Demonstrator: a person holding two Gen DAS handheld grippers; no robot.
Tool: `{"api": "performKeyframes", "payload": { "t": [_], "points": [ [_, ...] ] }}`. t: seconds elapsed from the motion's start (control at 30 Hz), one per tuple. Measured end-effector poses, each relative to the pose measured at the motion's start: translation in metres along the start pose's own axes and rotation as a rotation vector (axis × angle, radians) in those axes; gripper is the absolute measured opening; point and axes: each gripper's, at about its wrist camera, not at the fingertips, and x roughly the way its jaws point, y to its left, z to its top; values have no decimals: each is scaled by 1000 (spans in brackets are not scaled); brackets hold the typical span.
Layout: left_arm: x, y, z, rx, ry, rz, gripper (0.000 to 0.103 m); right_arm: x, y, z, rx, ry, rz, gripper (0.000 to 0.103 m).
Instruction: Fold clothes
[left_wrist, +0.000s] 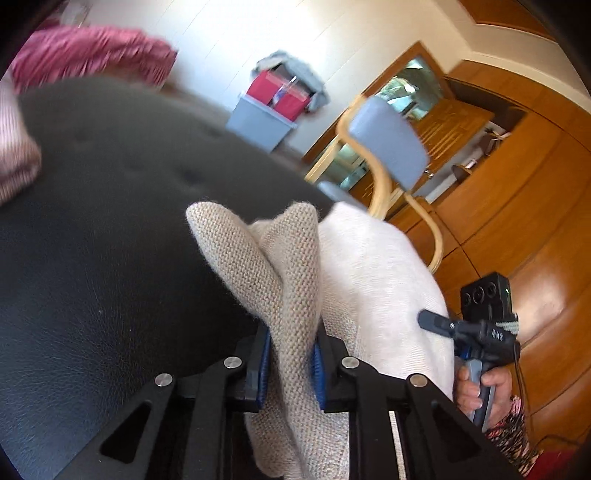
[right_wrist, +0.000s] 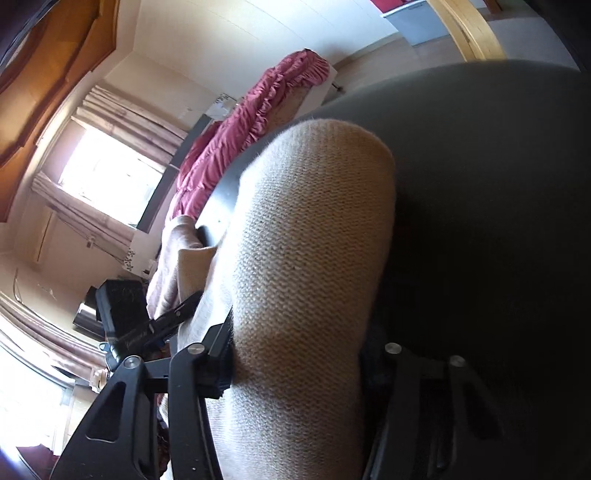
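left wrist: close, angled down | right wrist: same | shared: beige knit (left_wrist: 291, 273)

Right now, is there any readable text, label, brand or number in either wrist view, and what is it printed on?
"DAS": light letters on the black body of the right gripper, seen from the left wrist view; slightly blurred.
Red packaging in the grey storage bin: any print is too blurred to read.
Nothing readable in the right wrist view.

The left gripper (left_wrist: 291, 363) is a black linkage frame with silver round screws and blue ribbed pads (left_wrist: 263, 369). The right gripper (right_wrist: 295, 373) has the same black frame and silver screws; from the left view it shows a grey-blue handle, white lettering and a thin black cable. The sleeve (left_wrist: 511, 432) is dark with a red and white pattern.
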Motion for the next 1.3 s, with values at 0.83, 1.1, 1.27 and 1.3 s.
{"api": "performKeyframes", "payload": {
  "t": [0.83,1.1,1.27,1.3],
  "points": [
    [-307,123,75,-158,-569,254,18,246,295,119,-369,252,482,48],
    [-308,257,55,-385,-535,445,18,411,297,122,-378,412,493,48],
    [-277,306,24,-469,-509,315,21,452,261,120,-328,453,545,49],
    [-275,307,24,-474,-522,299,21,452,260,120,-335,454,554,49]
  ]
}}
